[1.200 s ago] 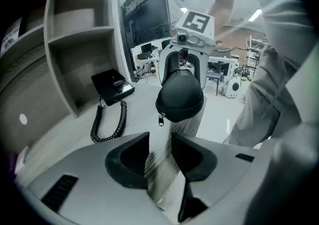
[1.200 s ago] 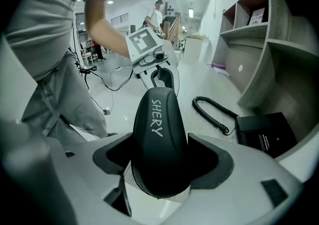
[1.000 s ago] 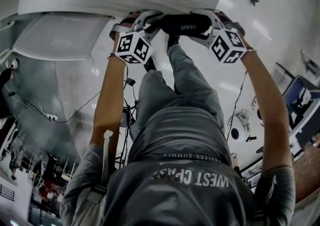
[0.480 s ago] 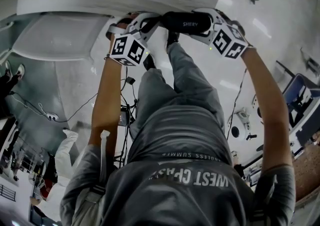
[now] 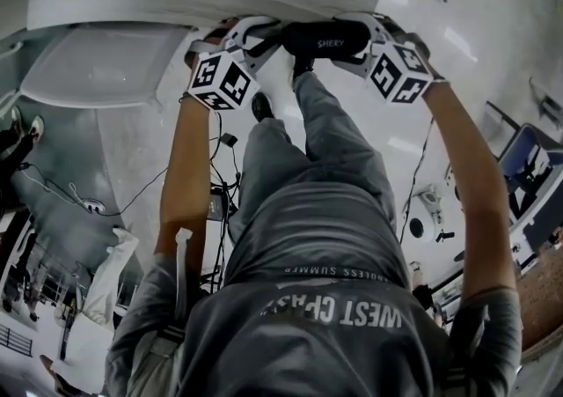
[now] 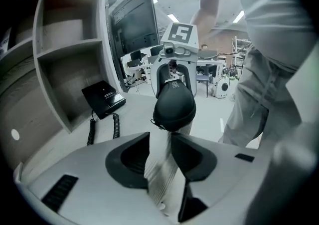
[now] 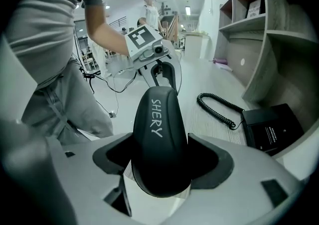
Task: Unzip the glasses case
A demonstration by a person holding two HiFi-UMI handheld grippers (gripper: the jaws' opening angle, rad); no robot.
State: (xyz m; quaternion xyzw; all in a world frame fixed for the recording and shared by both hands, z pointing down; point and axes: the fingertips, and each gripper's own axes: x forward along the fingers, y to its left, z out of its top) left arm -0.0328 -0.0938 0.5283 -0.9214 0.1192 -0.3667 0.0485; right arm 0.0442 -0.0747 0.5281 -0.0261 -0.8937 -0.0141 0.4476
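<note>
Right gripper view: black glasses case, lettered SHERY, sits clamped between the jaws of the right tool, held in the air at the table edge. Left tool faces the case's far end. Its jaws have just been opening and stand apart, nothing between them.

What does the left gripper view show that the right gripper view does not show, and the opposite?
Only the left gripper view: a monitor beside the shelf unit, and the gap in the left claw, whose jaws have just been opening with nothing between them.
Only the right gripper view: the white word SHERY on the glasses case.
Both: the case clamped in the right claw, the black device with its coiled cord, and the shelf unit.
</note>
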